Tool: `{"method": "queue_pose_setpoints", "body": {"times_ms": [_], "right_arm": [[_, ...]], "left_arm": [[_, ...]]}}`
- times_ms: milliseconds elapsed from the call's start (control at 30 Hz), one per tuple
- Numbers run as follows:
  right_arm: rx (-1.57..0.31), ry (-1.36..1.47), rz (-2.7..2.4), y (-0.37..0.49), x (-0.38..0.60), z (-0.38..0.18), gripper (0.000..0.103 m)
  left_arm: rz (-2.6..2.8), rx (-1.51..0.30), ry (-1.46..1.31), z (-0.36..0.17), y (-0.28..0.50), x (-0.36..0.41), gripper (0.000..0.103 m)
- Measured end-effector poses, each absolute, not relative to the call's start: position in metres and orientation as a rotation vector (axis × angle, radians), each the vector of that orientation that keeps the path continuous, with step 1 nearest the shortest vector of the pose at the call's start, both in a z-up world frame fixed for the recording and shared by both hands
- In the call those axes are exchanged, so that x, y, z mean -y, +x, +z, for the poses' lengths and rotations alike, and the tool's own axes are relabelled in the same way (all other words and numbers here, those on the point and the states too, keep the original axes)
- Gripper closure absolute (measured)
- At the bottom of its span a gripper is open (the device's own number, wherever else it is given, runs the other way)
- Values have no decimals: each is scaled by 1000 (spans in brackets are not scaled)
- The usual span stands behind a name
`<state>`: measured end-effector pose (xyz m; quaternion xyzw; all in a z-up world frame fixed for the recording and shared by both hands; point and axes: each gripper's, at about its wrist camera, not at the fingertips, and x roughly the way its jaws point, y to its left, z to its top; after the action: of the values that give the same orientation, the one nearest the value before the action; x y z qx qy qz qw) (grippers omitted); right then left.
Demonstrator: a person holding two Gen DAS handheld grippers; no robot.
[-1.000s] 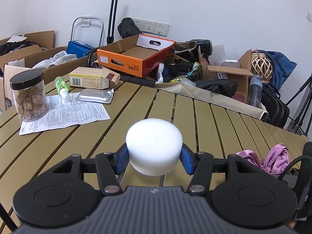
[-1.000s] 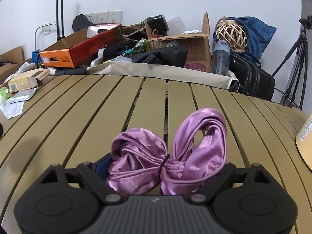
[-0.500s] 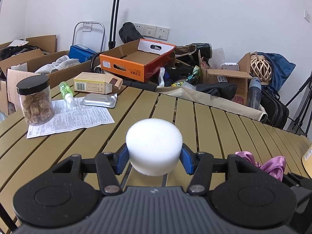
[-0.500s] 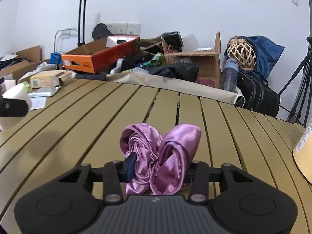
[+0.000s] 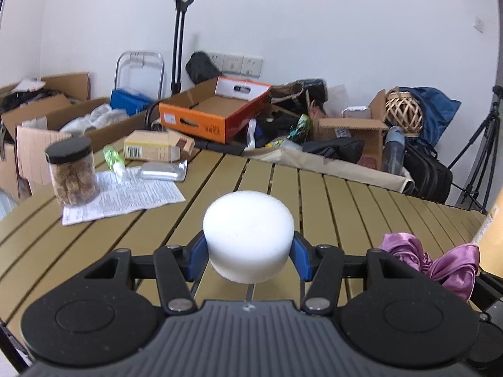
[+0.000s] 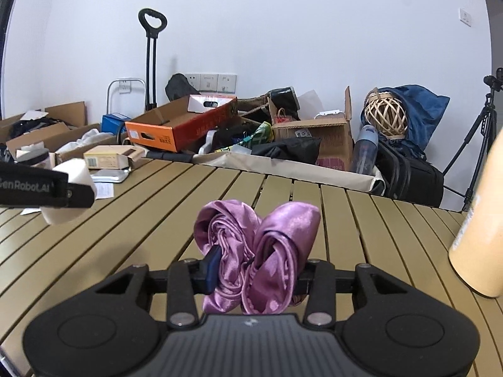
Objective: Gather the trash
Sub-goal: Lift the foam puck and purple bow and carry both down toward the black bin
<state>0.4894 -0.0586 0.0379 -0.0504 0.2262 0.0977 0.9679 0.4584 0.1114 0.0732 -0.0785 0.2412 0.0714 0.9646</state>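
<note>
A: 2 grippers, each with something clamped. On the left gripper (image 5: 248,253), the blue fingers (image 5: 197,256) press on either flank of a white foam puck (image 5: 248,235), which sits squarely between them and clear above the slatted counter (image 5: 330,194).

B: And the other one?

A: The right gripper (image 6: 254,271) has its fingers closed on a purple satin bow (image 6: 256,251). The cloth is bunched between them, its 2 loops bulging up and forward past the tips, with some hanging below. 1 blue pad (image 6: 212,265) shows at the left of the cloth; the other is buried in the fabric.

B: How do the 2 sit relative to each other?

A: Side by side over the counter. From the left wrist view the bow (image 5: 440,264) shows at the lower right edge; from the right wrist view the foam puck (image 6: 70,194) and a black finger marked "GenRobot.AI" show at the far left.

B: Anything else on the counter?

A: At its far left, a black-lidded jar (image 5: 73,171) standing on a printed sheet (image 5: 125,193), with a foil pouch (image 5: 163,171), a green bottle (image 5: 114,158) and a small carton (image 5: 154,149) near it. A tan cylinder (image 6: 481,229) stands near the right edge.
</note>
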Motion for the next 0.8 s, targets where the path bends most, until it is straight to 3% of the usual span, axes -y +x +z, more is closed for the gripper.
{"method": "queue_pose_setpoints", "body": {"times_ms": [300, 800], "right_arm": [[-441, -71, 207, 425, 78, 50, 63], [-452, -59, 216, 323, 113, 42, 63]], "left_arm": [[157, -442, -105, 84, 407, -97, 47], [101, -428, -135, 56, 310, -88, 47]]}}
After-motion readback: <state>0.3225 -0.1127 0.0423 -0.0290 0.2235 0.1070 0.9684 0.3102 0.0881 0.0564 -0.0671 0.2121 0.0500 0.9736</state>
